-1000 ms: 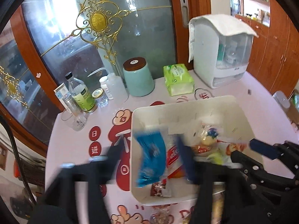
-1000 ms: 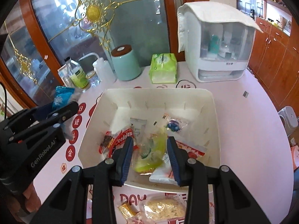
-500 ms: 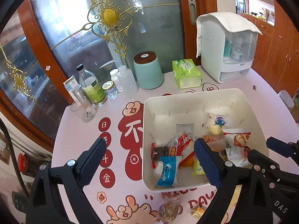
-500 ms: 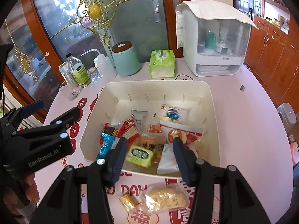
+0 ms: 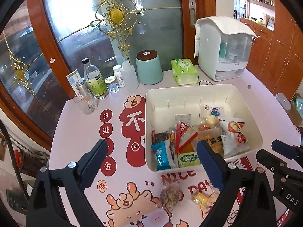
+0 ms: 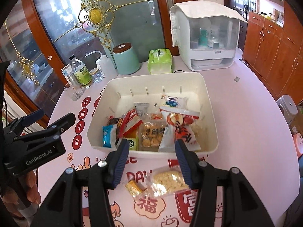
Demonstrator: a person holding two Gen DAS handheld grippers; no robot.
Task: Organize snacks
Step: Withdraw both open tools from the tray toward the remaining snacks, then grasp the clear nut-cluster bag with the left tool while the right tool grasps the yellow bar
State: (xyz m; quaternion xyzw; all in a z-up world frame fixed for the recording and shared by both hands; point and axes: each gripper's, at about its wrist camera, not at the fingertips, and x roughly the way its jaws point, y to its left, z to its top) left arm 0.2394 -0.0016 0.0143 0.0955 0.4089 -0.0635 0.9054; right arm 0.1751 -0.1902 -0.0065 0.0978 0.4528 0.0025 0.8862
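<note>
Bin (image 6: 209, 113): white rigid plastic, smooth walls with moulded ribs, set mid-tabletop; most snacks are already piled at its near side.
Loose snacks: three are left on the tabletop between the bin's near wall and the near edge.
Pale pack (image 6: 167, 181): clear crinkly film over a crumbly-looking biscuit; judged light and fragile, best pinched by a sealed end, gently.
Yellow candy (image 6: 133, 187): small, glossy wrapper, likely slippery; to be taken across its short sides.
Brown bag (image 5: 169, 196): clear film over grainy contents, soft and shapeless; the twisted top is judged the safest hold.
Left gripper (image 5: 151, 162): jaws spread wide, nothing held, above the bin's near left corner.
Right gripper (image 6: 150, 161): jaws partly apart, nothing pressed between the pads, hanging over the pale pack.
Tabletop (image 6: 246, 124): smooth pink printed cover, probably slick under film.
</note>
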